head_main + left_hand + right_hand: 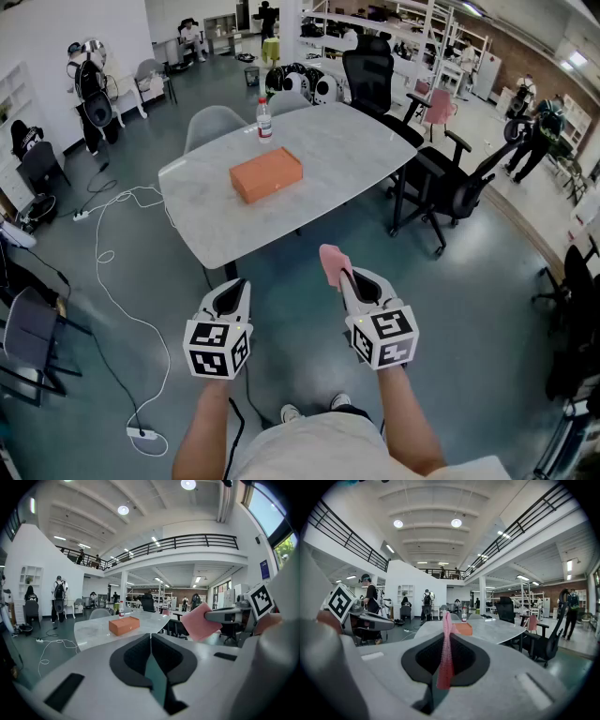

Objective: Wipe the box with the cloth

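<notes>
An orange box lies near the middle of the white marble table; it also shows far ahead in the left gripper view and the right gripper view. My right gripper is shut on a pink cloth, which sticks out forward between its jaws. The same cloth appears at the right of the left gripper view. My left gripper is shut with nothing in it. Both grippers hang over the floor, short of the table's near edge.
A water bottle stands on the table behind the box. Black office chairs stand at the table's right, a grey chair at its far side. White cables and a power strip lie on the floor to the left.
</notes>
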### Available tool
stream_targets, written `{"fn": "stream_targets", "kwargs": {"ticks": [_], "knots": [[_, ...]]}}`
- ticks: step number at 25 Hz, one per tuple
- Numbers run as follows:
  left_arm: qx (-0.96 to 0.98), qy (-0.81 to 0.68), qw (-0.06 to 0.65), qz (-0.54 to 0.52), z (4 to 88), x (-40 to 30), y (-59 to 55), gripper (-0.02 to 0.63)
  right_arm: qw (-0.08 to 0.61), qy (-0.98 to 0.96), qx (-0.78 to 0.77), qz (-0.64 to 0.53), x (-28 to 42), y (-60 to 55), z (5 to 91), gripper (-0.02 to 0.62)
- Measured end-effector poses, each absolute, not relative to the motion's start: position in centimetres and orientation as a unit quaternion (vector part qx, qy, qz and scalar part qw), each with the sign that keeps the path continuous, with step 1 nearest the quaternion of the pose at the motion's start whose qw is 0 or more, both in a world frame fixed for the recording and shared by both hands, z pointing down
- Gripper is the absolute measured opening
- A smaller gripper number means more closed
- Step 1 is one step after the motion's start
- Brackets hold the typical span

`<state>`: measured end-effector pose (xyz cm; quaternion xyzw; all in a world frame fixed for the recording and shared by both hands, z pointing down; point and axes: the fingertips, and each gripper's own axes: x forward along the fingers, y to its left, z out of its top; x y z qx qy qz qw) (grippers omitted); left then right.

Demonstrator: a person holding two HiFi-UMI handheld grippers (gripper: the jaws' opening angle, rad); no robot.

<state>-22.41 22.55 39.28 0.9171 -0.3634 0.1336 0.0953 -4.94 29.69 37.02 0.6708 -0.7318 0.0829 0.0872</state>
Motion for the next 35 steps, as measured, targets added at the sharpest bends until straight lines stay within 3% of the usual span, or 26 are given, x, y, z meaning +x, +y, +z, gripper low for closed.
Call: {"fn": "stream_targets", "kwargs": {"ticks": [16,35], "knots": [[0.917,-0.36,0.1,0.142,40.7,-21.3,17.8,0.015,0.079,-0.744,0.659,0.08,-4.4,25.0,37.9,0.017],[0.895,-0.396,0.107,0.177,41.9,-9.4,6.2,0.015,0.073,-0.768,0.628,0.1,8.9,11.9,39.1,0.017]]}}
